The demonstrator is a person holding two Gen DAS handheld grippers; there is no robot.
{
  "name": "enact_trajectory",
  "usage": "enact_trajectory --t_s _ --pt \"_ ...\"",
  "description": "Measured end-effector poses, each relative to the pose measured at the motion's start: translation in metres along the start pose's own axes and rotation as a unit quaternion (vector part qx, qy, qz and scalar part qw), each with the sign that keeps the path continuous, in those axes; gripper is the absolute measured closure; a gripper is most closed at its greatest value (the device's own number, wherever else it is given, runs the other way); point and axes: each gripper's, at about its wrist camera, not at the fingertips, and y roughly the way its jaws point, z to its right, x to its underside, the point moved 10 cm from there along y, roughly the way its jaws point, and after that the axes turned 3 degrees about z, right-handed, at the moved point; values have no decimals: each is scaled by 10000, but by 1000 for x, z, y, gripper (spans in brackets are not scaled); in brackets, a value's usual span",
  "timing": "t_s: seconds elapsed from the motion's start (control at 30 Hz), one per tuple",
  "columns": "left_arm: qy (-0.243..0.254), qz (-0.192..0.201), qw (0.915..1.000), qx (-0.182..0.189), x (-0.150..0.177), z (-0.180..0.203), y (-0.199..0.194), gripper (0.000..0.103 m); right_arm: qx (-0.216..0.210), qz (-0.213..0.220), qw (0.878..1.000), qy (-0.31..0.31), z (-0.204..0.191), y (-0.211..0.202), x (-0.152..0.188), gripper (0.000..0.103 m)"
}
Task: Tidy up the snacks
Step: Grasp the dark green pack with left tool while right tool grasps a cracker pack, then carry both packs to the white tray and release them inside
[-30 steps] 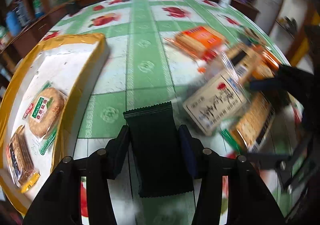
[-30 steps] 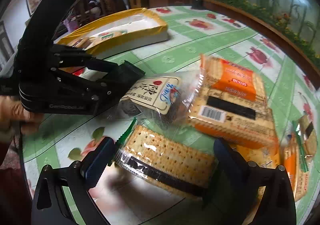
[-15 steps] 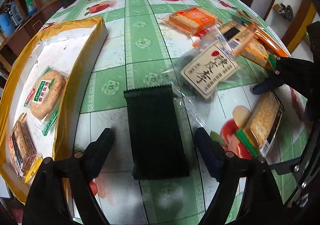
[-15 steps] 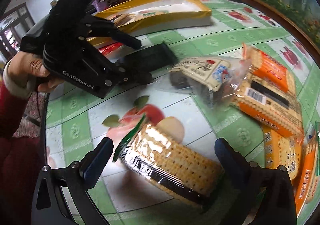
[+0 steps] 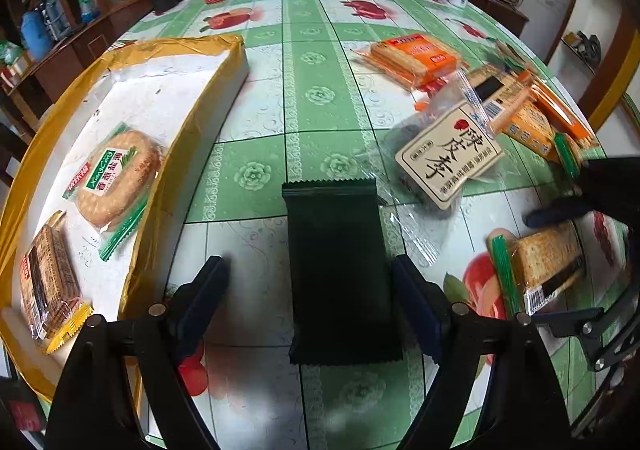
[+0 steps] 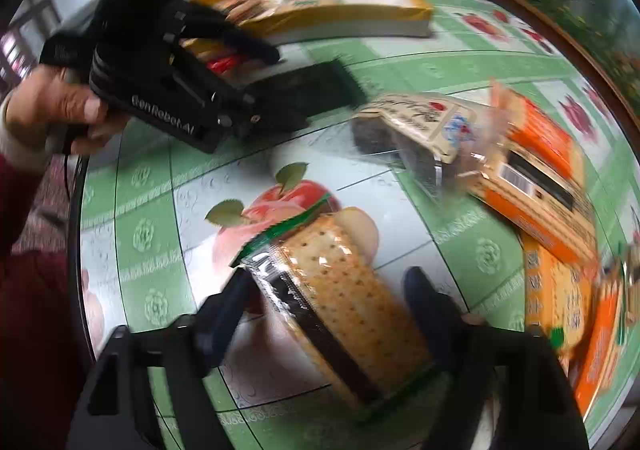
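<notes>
Sorting stage, two packets in reach. My left gripper (image 5: 310, 290) stands with jaws wide apart around a dark green packet (image 5: 340, 270) lying flat on the tablecloth (image 5: 256, 153); neither pad touches it. My right gripper (image 6: 324, 298) straddles a cracker packet (image 6: 344, 298) with a green end seal; its jaws are apart, the left pad at the wrapper's edge, though motion blur hides whether it makes contact.

The gold-rimmed tray (image 5: 200, 105) beside my left gripper holds a round biscuit packet (image 5: 116, 177) and a brown wafer packet (image 5: 48, 278). I judge the next move to be closing on each packet across its width and carrying it to the tray.

Legible writing: "GenRobot.AI" on my left gripper's body in the right view; "陳皮李" on the cream-labelled clear bag (image 5: 448, 157). The orange packets (image 5: 416, 57) carry print too small to read.
</notes>
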Motion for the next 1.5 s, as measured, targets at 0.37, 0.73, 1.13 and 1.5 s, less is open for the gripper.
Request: enact_trajectory --t_s 0.37,0.73,1.13,1.5 --pt "-161 384 9988 259 -4 10 -10 61 -748 1081 9795 1527 9 -27 8 55" --pt "-540 1107 9924 -50 -18 -23 -68 61 -1262 1892 9451 2346 25 -55 -18 55" --pt "-1288 1438 9784 -739 -8 -114 -98 61 -1738 2300 9338 2118 -7 -51 -126 55" --pt "-1719 1471 9662 -1235 -9 -178 -92 61 -2049 2422 9256 2066 -30 -16 -232 55"
